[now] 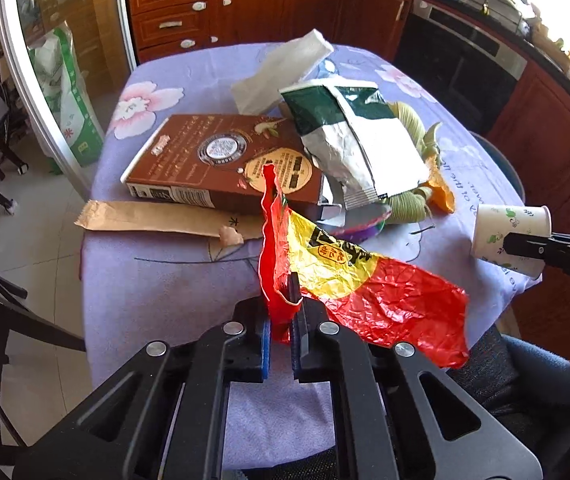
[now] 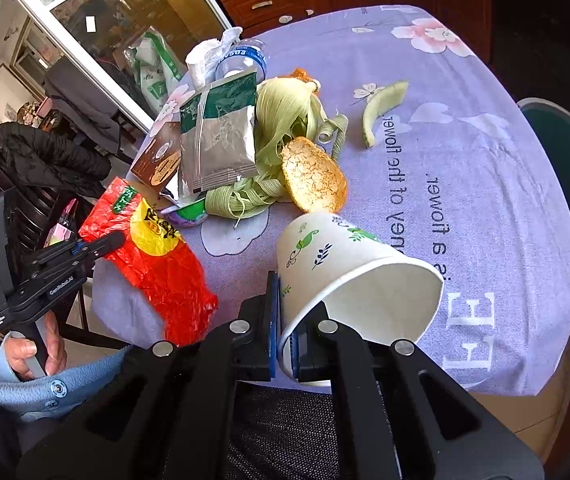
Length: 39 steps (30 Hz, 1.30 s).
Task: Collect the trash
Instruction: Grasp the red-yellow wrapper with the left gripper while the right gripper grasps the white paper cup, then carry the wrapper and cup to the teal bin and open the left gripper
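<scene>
Left gripper [image 1: 283, 312] pinches the red wrapper [image 1: 365, 296] and right gripper [image 2: 285, 344] clamps the paper cup's [image 2: 349, 272] rim, both lifted near the trash heap [image 2: 245, 148], apparently for binning.

Red-and-yellow plastic wrapper [image 1: 365, 292]: crinkled, printed, pinched at one torn edge, hanging clear above the table.
Paper cup [image 2: 345, 276]: white with green leaf print, empty, tipped on its side, rim clamped.
Brown carton [image 1: 221, 160]: flat on the table.
Green-and-silver foil pouch [image 1: 357, 148]: torn open, leaning on carton and corn husks [image 2: 285, 120].
Orange peel [image 2: 313, 180]: against the husks.
Melon rind [image 2: 381, 112]: apart, curved.
</scene>
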Tool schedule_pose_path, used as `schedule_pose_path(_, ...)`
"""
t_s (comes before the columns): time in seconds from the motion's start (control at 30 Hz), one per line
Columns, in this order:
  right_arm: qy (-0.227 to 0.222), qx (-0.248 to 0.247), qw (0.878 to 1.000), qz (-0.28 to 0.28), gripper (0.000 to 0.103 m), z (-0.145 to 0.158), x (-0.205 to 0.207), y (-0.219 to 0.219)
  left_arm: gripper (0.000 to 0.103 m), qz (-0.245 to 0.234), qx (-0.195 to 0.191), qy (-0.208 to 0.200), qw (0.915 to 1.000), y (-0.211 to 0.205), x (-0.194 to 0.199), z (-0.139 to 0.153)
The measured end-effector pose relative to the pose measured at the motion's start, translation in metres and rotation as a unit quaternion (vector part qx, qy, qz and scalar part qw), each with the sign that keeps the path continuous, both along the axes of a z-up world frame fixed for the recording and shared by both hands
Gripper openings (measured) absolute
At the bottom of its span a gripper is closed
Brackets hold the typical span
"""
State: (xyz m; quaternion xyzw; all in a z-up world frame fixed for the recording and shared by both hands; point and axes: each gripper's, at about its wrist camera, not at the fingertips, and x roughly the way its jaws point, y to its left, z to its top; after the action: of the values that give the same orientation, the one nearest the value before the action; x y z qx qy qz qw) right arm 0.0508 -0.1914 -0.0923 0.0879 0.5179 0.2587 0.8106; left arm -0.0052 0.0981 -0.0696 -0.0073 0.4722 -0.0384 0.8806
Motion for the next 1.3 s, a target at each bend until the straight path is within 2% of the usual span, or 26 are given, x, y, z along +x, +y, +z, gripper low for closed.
schedule_pose_path(0.2,-0.014,0.003,1.000,-0.010,0.005,0.009,-0.001,-0.006,0.007,0.003,0.027,-0.055,0.9981,-0.004,-0.013,0.043)
schedule_pose_path(0.37,-0.028,0.011,0.999,-0.022,0.005,0.022,0.000,-0.015,0.007,-0.020,0.033,-0.097,0.9945,-0.017,-0.010,0.082)
schedule_pose_path(0.6,-0.054,0.018,0.997,-0.060,0.005,0.045,0.004,-0.045,0.007,-0.086,0.034,-0.138,0.9861,-0.068,0.014,0.119)
schedule_pose_path(0.73,-0.069,0.018,0.992,-0.103,0.004,0.057,0.012,-0.078,0.007,-0.117,0.037,-0.150,0.9810,-0.107,0.038,0.133)
schedule_pose_path(0.9,-0.081,0.010,0.981,-0.174,0.004,0.068,0.022,-0.137,0.007,-0.161,0.019,-0.139,0.9770,-0.171,0.082,0.136)
schedule_pose_path(1.03,-0.082,0.000,0.969,-0.232,0.005,0.068,0.032,-0.192,0.007,-0.206,0.016,-0.132,0.9694,-0.237,0.116,0.130)
schedule_pose_path(1.13,-0.079,-0.009,0.960,-0.269,0.005,0.063,0.041,-0.230,0.007,-0.232,0.020,-0.123,0.9646,-0.286,0.146,0.120)
schedule_pose_path(1.3,-0.059,-0.006,0.947,-0.316,0.005,0.040,0.060,-0.279,0.007,-0.254,0.025,-0.103,0.9615,-0.359,0.197,0.092)
